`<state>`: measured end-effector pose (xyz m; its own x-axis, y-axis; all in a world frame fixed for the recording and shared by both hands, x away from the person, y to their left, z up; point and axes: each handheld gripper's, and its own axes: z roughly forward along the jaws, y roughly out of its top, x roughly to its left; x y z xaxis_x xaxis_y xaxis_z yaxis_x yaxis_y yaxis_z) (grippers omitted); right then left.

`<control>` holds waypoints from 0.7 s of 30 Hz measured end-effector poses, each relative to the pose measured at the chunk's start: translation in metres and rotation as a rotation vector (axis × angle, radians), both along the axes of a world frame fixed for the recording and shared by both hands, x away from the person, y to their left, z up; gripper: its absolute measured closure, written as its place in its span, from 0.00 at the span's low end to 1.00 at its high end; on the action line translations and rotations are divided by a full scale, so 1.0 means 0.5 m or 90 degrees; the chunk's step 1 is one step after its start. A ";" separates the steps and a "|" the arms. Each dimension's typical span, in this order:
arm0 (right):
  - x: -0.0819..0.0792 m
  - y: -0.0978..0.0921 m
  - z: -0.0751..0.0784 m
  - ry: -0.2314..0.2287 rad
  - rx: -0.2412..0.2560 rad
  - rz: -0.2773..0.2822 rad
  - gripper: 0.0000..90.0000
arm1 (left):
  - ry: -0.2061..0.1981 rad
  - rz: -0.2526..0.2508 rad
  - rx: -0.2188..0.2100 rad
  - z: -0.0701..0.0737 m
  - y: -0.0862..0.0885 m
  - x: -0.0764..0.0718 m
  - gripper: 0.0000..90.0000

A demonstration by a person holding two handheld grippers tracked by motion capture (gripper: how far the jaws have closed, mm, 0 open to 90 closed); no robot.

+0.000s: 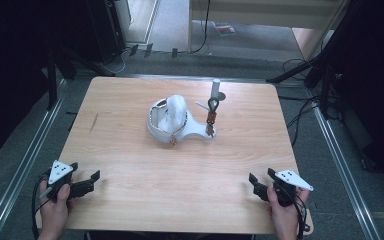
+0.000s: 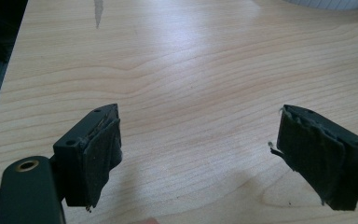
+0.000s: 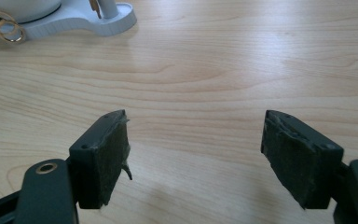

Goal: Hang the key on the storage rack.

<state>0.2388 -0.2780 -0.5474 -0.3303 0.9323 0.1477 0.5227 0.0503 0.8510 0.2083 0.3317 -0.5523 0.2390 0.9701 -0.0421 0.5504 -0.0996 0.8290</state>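
Wooden table bears both claws, left and right, spread wide, holding nothing.

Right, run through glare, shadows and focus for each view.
High view: even light, dark surroundings, soft detail on the white stand. Left gripper view: pale sheen across the table, soft shadows under the open jaws. Right gripper view: sheen at the table's far part, stand base fairly sharp.

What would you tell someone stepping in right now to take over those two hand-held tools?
Left tool: open, holding nothing, near the table's front left corner.
Right tool: open, holding nothing, near the front right corner.
White stand: mid-table, toward the far side, with a brown strap hanging on its upright post and a chain draped at its bowl.
Done: nothing yet, by the look of it. Left: probably reaching in for the stand's items.
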 end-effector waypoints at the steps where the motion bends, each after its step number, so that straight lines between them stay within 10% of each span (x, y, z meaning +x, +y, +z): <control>1: -0.002 -0.002 0.000 0.002 -0.001 -0.001 0.26 | -0.001 0.000 0.000 0.000 0.000 0.000 0.16; 21: -0.035 -0.058 -0.001 0.009 -0.009 -0.005 0.26 | 0.001 0.000 0.002 0.000 -0.002 0.000 0.16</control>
<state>0.2212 -0.3070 -0.5480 -0.3203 0.9370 0.1395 0.5358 0.0577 0.8424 0.2084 0.3307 -0.5524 0.2389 0.9703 -0.0388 0.5521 -0.1029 0.8274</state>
